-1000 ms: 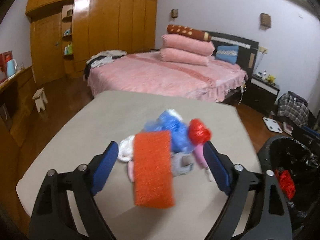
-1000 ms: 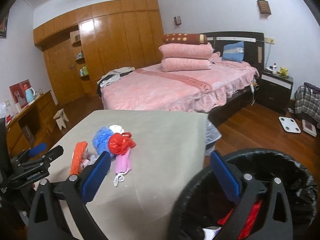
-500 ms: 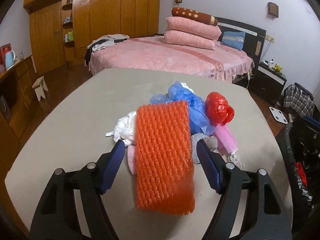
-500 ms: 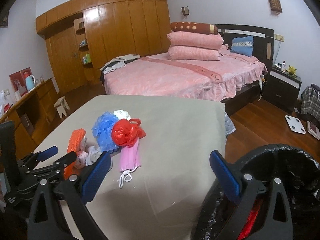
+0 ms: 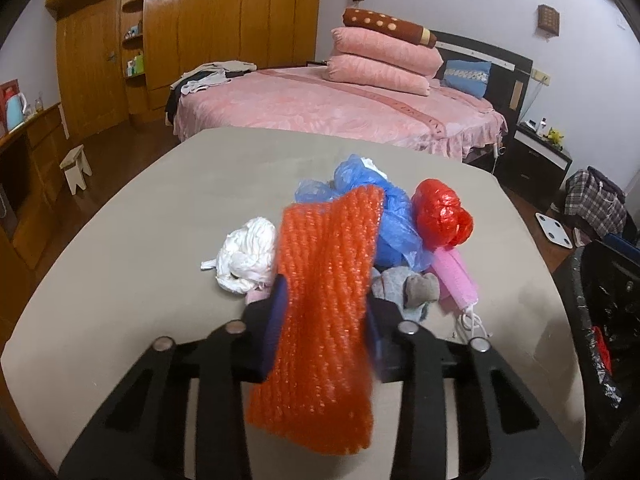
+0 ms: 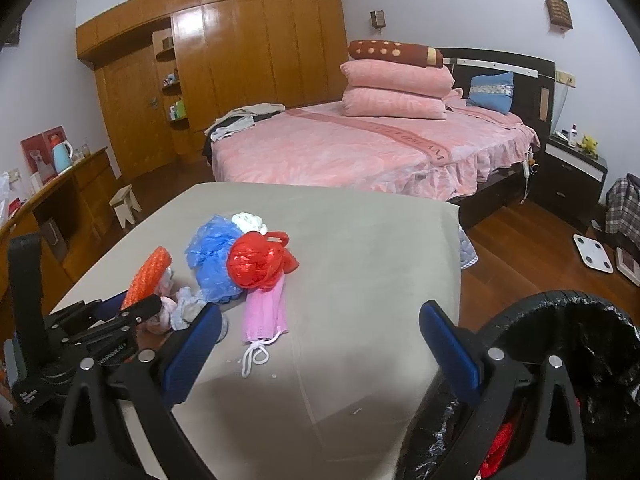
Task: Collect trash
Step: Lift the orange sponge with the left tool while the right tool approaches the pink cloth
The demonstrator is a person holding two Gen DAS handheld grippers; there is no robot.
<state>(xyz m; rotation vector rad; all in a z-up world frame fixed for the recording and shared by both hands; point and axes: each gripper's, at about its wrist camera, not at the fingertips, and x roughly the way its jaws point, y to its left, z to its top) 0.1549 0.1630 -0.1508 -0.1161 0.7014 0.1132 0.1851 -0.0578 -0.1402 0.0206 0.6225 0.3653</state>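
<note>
Orange foam net [image 5: 324, 308], pinched by left gripper [image 5: 323, 320] above table.
Left wrist view: net's long axis runs away from camera, far end tilted up-right; both pads press its sides over the grey table [image 5: 160, 216], trash pile just beyond. Right wrist view: right gripper [image 6: 320, 352] spread wide, holding nothing, over table edge beside black bin [image 6: 568, 308]; pink bed [image 6: 360, 152] behind.
</note>
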